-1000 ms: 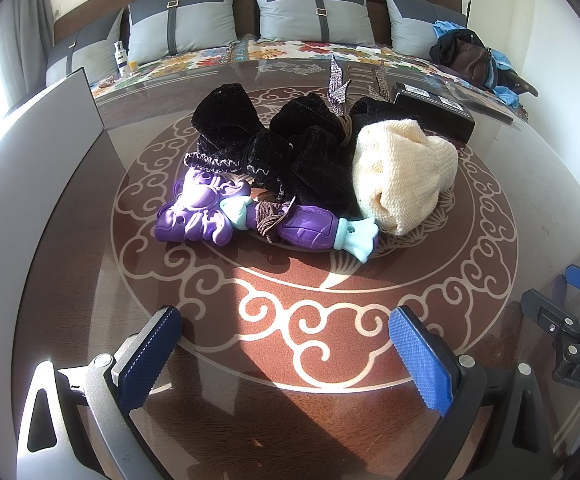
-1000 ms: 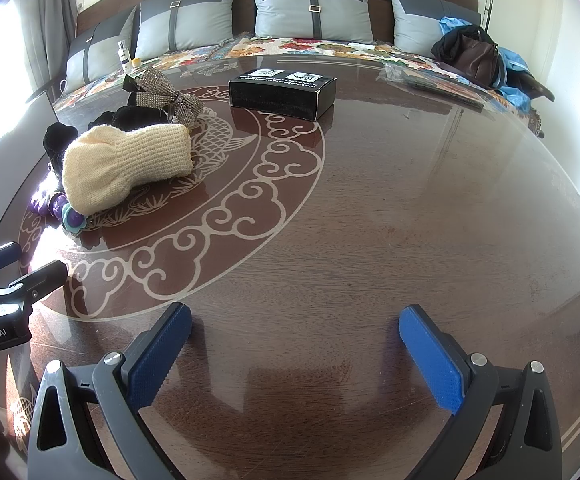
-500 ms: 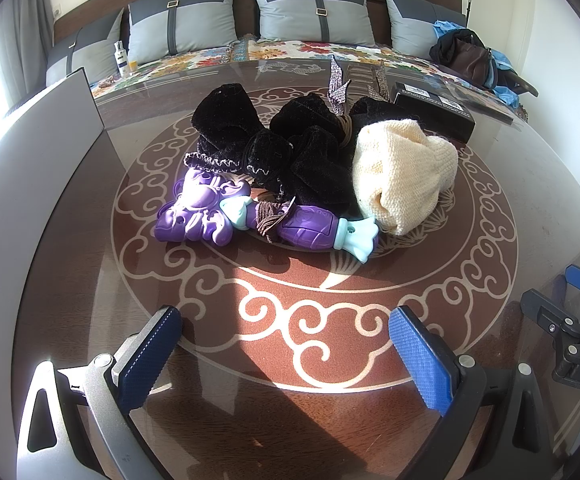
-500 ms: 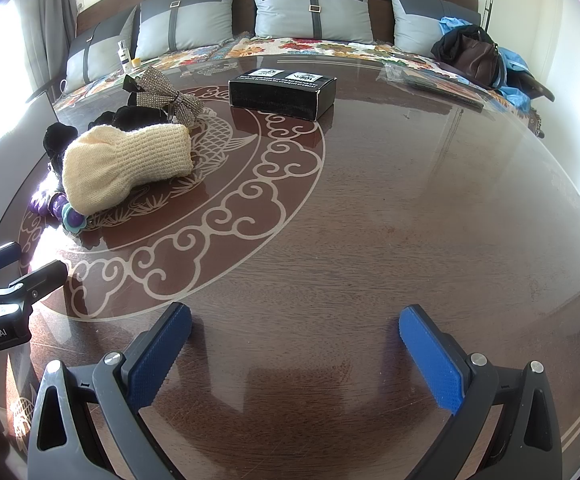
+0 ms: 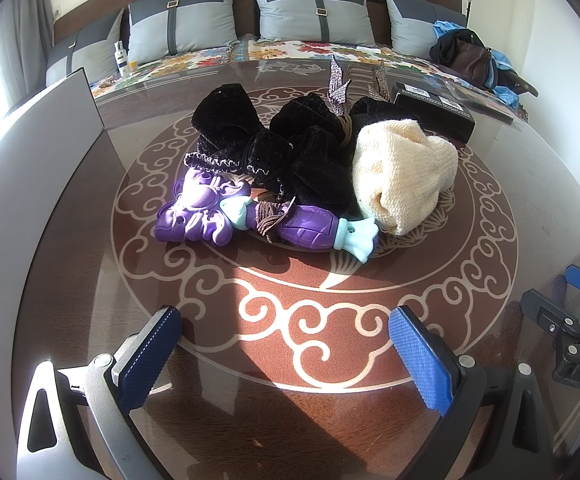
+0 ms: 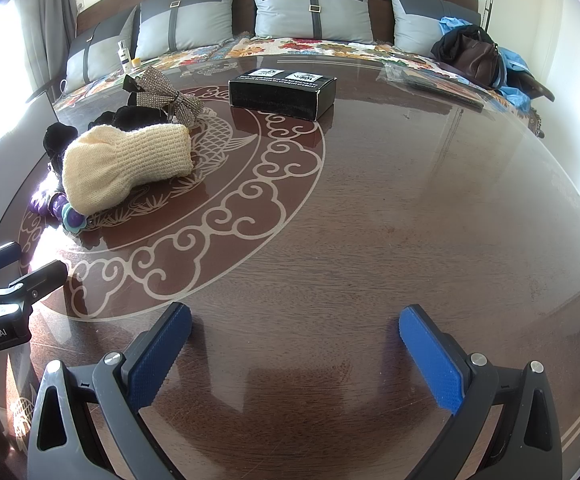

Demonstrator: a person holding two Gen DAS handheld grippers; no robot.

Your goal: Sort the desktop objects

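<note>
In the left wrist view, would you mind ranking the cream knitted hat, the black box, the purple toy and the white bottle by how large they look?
1. cream knitted hat
2. purple toy, though it looks close to the box in extent
3. black box, partly hidden behind the hat and farther off, so its rank is unsure
4. white bottle, smallest, but also farthest away

The left claw [image 5: 285, 356] gapes empty above the bench [image 5: 490, 216]. Beyond it a purple toy [image 5: 205, 216] lies against black cloths [image 5: 273, 148], a cream knit [image 5: 406, 168] just right of them.

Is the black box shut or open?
Shut. The black box sits flat on the table, its labelled lid flush with the walls, no gap or raised flap showing.
</note>
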